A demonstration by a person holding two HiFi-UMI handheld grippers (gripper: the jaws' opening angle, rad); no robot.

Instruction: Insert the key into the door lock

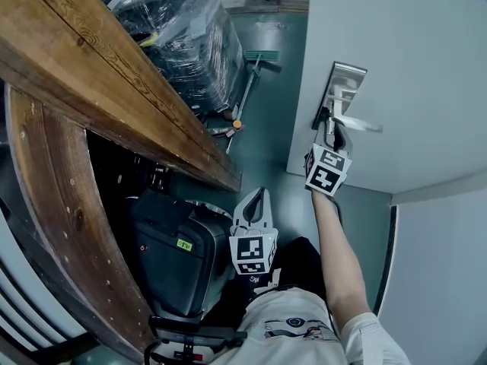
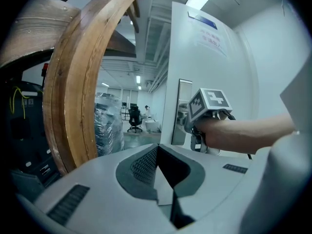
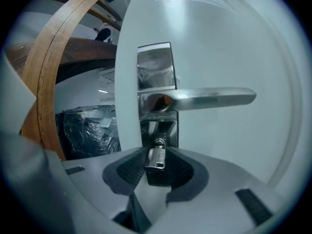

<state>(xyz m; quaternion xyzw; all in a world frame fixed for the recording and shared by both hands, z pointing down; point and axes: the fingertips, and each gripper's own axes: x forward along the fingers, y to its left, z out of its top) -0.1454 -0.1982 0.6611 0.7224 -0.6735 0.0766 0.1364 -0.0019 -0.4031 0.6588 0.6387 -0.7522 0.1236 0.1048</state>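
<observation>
**Key at the lock, spare gripper idle**

A thick wooden beam [image 1: 114, 74] with open grain and dark knots fills the left. Below it sits a black hard case [image 1: 171, 257] carrying a small yellow-green sticker [image 1: 184, 243]; its print is too small to read. Behind the beam stands a bulky load wrapped in shiny clear plastic [image 1: 186, 36].

The left gripper [image 1: 261, 192] hangs low in front of the person, well apart from the door. Its ribbed dark pads are closed together with nothing between them. Its cube bears black-and-white square markers.

The white door [image 3: 234, 43] is smooth and matt. A paper notice [image 2: 210, 37] is stuck high on it, and its writing cannot be read. Near the door's left edge runs a tall polished metal lock plate [image 3: 156, 67], with a straight brushed-metal handle [image 3: 214, 97] pointing right.

The right gripper [image 3: 157, 152] is raised to the plate just under the handle, clamped on the flat silver head of the key [image 3: 156, 158]. The key's far end meets the round keyhole [image 3: 159, 142] at the plate's lower end. How deep it sits cannot be told.
</observation>
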